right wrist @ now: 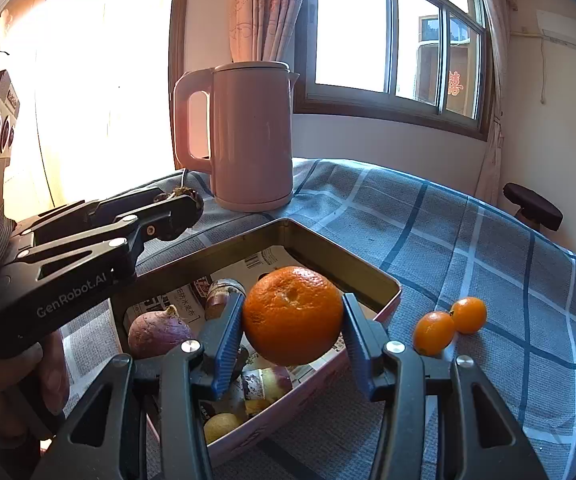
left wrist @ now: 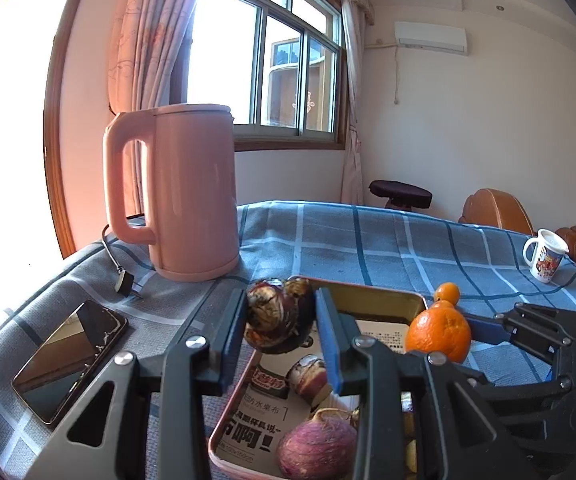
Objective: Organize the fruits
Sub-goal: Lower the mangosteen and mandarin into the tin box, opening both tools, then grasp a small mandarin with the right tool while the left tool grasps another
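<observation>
Two grippers are showing, both gripping. The left gripper (left wrist: 280, 320) is clamping a dark brown, mottled round fruit (left wrist: 278, 318) above the far end of the shallow paper-lined metal tray (right wrist: 327, 258). The right gripper (right wrist: 292, 320) is squeezing a large orange mandarin (right wrist: 292, 314) over the tray's right rim, hiding part of the contents. Two small orange kumquats (right wrist: 449, 324) are lying just beside the rim on the blue checked tablecloth (right wrist: 487, 240).

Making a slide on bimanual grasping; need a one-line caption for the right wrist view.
Right gripper holds a large orange above the fruit tray, two small oranges waiting on the checked cloth.
</observation>
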A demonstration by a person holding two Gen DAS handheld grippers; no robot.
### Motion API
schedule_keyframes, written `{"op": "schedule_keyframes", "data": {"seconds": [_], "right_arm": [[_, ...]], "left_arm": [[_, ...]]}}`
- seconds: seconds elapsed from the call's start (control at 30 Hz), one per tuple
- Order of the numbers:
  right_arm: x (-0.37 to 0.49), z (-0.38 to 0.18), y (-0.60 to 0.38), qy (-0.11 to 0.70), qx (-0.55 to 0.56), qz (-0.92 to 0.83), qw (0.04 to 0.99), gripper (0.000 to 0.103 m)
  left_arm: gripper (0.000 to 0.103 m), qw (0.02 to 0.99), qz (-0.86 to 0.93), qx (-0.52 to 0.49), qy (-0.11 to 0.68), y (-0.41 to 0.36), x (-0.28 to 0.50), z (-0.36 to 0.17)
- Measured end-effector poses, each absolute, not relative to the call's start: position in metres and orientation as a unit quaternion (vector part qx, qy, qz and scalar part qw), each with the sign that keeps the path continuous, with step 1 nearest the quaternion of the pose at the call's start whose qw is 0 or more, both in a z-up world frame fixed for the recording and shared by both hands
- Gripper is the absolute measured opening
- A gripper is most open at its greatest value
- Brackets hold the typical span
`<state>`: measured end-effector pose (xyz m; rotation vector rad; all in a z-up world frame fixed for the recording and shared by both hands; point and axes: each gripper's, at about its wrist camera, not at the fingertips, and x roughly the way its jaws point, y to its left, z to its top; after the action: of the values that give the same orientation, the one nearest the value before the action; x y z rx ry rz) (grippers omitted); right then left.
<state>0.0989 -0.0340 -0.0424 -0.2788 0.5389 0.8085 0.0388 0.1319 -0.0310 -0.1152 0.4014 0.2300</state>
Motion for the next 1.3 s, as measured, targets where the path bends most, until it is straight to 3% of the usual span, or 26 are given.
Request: {"op": "schedule_keyframes", "data": {"seconds": [0.83, 0.93, 1.0, 1.3], "right_arm": [[0.097, -0.061, -0.014, 0.296, -0.154, 0.410, 0.849, 0.051], [0.096, -0.062, -0.015, 0.295, -0.155, 0.414, 0.847, 0.059], [0.092, -0.060, -0.018, 0.286, -0.157, 0.414, 0.850, 0.064], [0.110, -0.033, -0.077, 0.261, -0.118, 0.357, 0.889, 0.065]], "left_arm": [[0.037, 0.962, 0.116, -0.057, 0.239, 0.141, 0.047, -0.049], [0.054, 0.962, 0.122, -0.059, 0.235, 0.140, 0.045, -0.047], [0.075, 0.963, 0.130, -0.063, 0.227, 0.140, 0.042, -0.046], [0.098, 0.970, 0.124, -0.088, 0.188, 0.137, 0.029, -0.032]]}}
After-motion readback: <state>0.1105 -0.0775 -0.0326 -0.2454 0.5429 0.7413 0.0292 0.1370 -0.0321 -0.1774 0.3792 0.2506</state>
